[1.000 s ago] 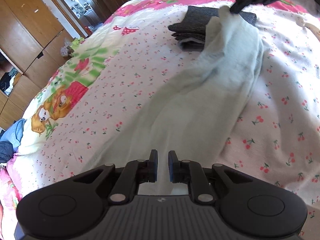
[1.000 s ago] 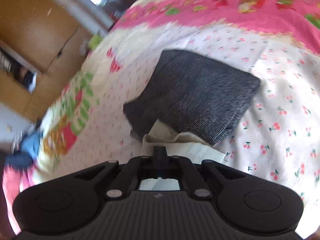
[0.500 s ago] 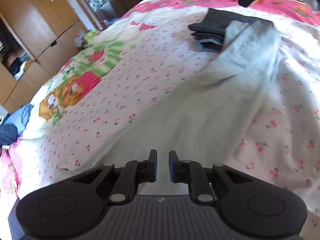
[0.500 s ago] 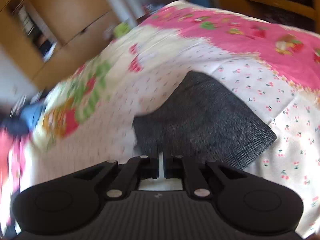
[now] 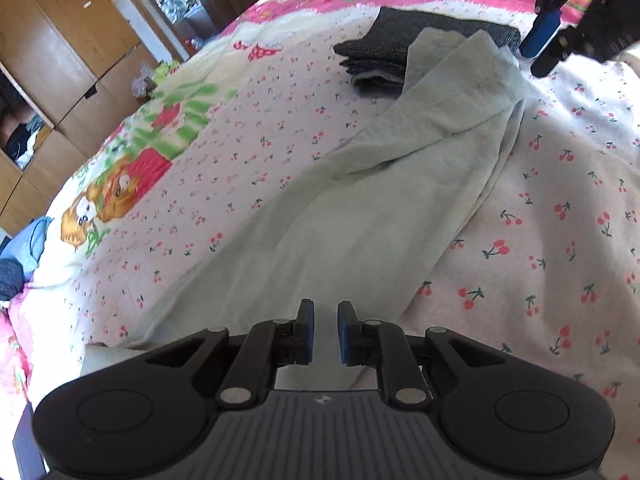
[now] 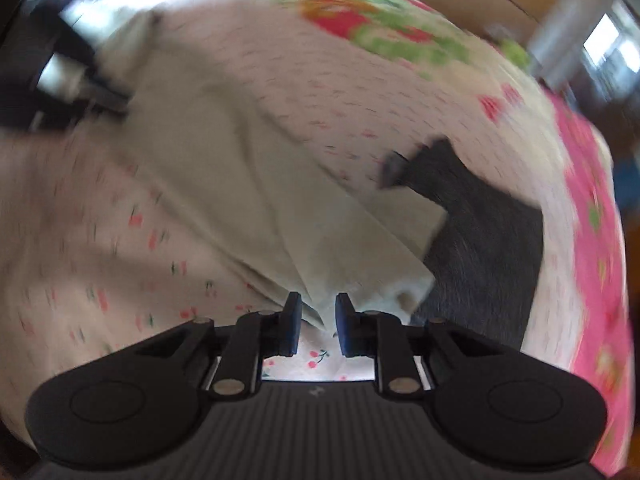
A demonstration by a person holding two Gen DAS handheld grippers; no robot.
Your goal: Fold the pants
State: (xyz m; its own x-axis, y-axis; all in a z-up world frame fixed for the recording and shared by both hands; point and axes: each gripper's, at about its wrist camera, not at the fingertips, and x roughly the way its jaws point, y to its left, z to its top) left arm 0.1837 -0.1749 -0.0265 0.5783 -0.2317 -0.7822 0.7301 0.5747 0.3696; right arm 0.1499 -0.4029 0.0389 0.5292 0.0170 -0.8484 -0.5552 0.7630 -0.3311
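Pale pants (image 5: 360, 200) lie stretched lengthwise on the bed (image 5: 560, 220), far end overlapping dark folded clothes (image 5: 400, 40). Right tongs (image 6: 316, 320) just opened, cloth released; left tongs (image 5: 323, 330) slightly apart, empty. Folding barely begun.

Daylight from a window (image 6: 608, 48) makes the bedsheet (image 5: 560, 184) bright, almost washed out at the right. The left wrist view is sharp; the right wrist view is strongly motion-blurred. Fisheye bends the edges.
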